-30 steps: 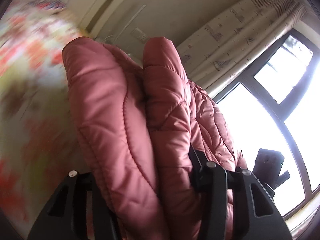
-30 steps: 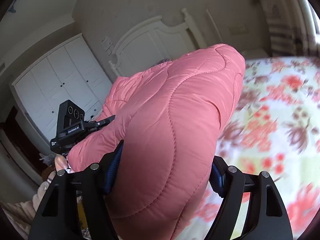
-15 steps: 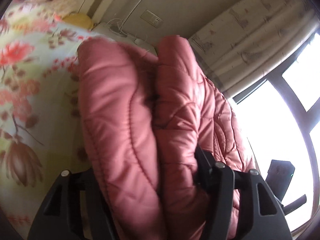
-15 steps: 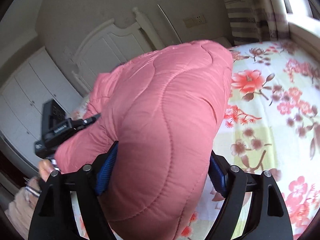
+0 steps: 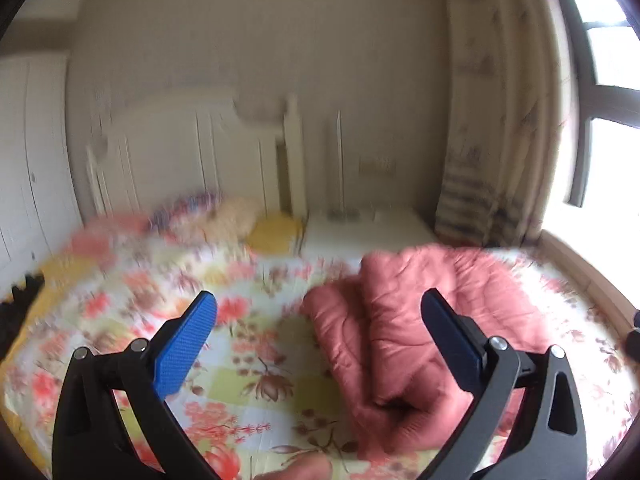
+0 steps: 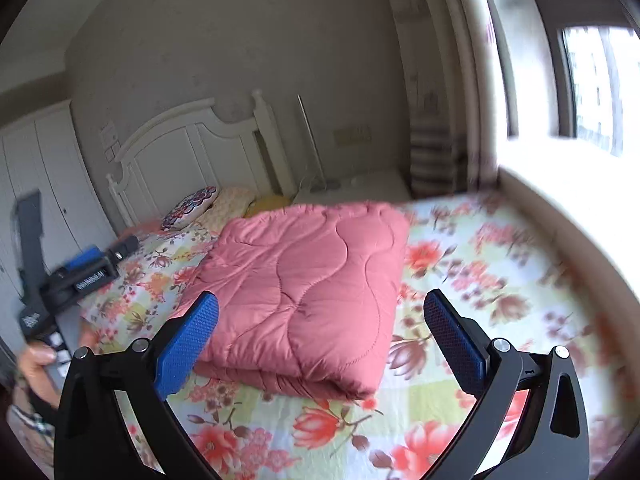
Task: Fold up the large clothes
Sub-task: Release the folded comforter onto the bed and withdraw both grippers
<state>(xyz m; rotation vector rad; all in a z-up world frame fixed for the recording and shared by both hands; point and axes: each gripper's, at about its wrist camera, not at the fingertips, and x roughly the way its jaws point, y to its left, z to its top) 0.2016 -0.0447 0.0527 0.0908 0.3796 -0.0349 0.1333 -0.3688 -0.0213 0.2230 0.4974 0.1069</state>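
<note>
A pink quilted garment (image 6: 308, 292) lies folded in a thick rectangular stack on the floral bedspread (image 6: 460, 360). In the left wrist view it (image 5: 416, 336) lies to the right, blurred by motion. My right gripper (image 6: 320, 336) is open and empty, just in front of the stack's near edge. My left gripper (image 5: 318, 336) is open and empty, above the bed to the left of the garment. The left gripper's body (image 6: 68, 276) shows at the left of the right wrist view, held by a hand.
Pillows (image 6: 192, 208) and a yellow cushion (image 5: 276, 232) lie at the white headboard (image 6: 192, 160). A white nightstand (image 5: 368, 228) stands beside the bed. A window sill (image 6: 560, 200) and curtain (image 5: 492, 140) run along the right. A wardrobe (image 5: 28, 160) is at left.
Both grippers have let go of the pink garment and opened. The garment now lies folded on the bed, and both grippers have drawn back from it.
</note>
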